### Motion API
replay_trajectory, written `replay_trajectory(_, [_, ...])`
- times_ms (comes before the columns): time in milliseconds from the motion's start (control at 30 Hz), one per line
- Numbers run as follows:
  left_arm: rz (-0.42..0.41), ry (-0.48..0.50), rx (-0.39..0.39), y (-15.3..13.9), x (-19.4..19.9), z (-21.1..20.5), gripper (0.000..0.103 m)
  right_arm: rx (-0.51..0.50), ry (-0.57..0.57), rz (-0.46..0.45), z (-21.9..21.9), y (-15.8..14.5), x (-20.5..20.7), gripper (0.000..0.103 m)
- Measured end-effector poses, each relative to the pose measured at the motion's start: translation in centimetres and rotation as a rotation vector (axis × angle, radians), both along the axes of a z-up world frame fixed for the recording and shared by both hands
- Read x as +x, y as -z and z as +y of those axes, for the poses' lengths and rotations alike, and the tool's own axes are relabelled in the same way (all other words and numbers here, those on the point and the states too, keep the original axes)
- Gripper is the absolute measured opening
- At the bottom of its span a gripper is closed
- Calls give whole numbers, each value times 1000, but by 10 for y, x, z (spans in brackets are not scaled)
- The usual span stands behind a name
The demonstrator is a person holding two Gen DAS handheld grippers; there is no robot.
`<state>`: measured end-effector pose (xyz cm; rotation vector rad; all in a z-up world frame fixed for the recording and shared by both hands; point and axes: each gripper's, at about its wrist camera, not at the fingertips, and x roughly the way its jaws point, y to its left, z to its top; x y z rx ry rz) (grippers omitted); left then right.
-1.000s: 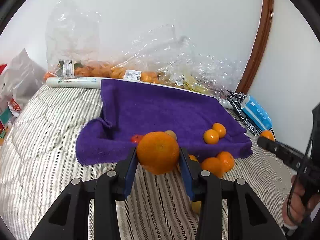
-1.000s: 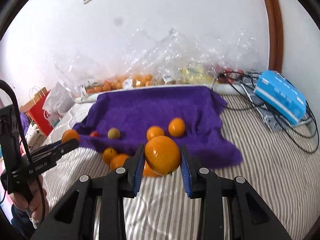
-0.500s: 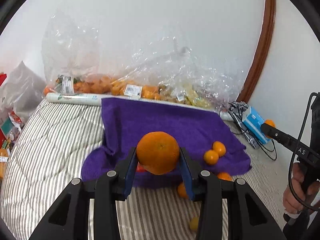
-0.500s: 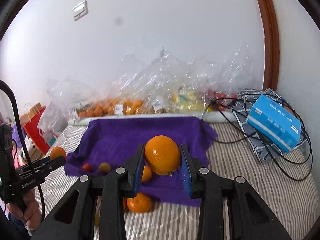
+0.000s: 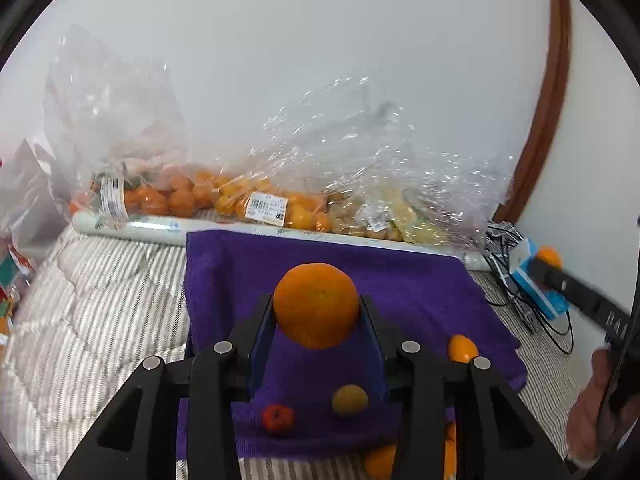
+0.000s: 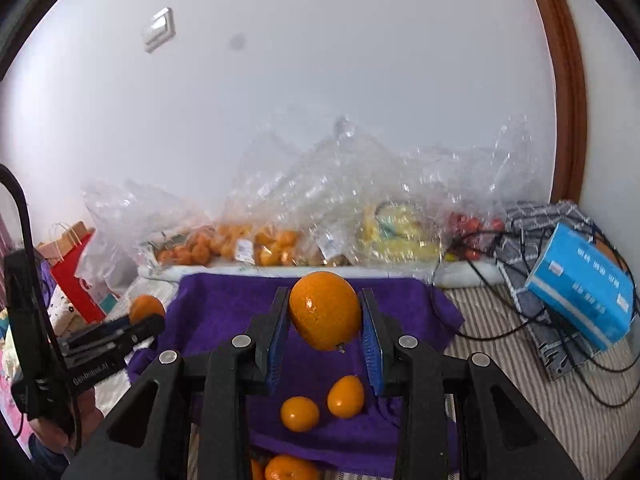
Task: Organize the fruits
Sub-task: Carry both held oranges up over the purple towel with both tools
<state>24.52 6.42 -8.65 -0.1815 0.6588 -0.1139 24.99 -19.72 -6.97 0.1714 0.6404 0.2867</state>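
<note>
Both grippers are clamping fruit. The left gripper (image 5: 316,310) is pinching a round orange (image 5: 316,305) at frame centre, above the purple terry towel (image 5: 400,280); the right gripper (image 6: 325,316) is pinching a second glossy orange (image 6: 325,310) likewise.

Risk: each fruit is sitting at the pad tips, so a jolt could be rolling it out.

Clearance: crinkled clear plastic bags (image 5: 320,184) are crowding the upper middle; black cables (image 6: 540,320) and a blue tissue pack (image 6: 580,296) are hemming the right. The towel's centre is lying open.
</note>
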Motion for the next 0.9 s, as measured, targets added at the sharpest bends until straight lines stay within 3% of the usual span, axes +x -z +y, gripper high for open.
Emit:
replay_trajectory(233, [64, -34, 4, 33, 7, 7, 39, -29, -3, 70, -3, 31, 15, 34])
replay_trajectory(400, [57, -19, 26, 37, 6, 2, 39, 18, 17, 112, -12, 47, 24, 34])
replay_trajectory(733, [89, -6, 38, 50, 12, -2, 39, 0, 45, 149, -11, 74, 31, 34])
replay_trajectory(900, [97, -1, 9, 50, 12, 0, 39, -12, 31, 174, -4, 84, 34, 34])
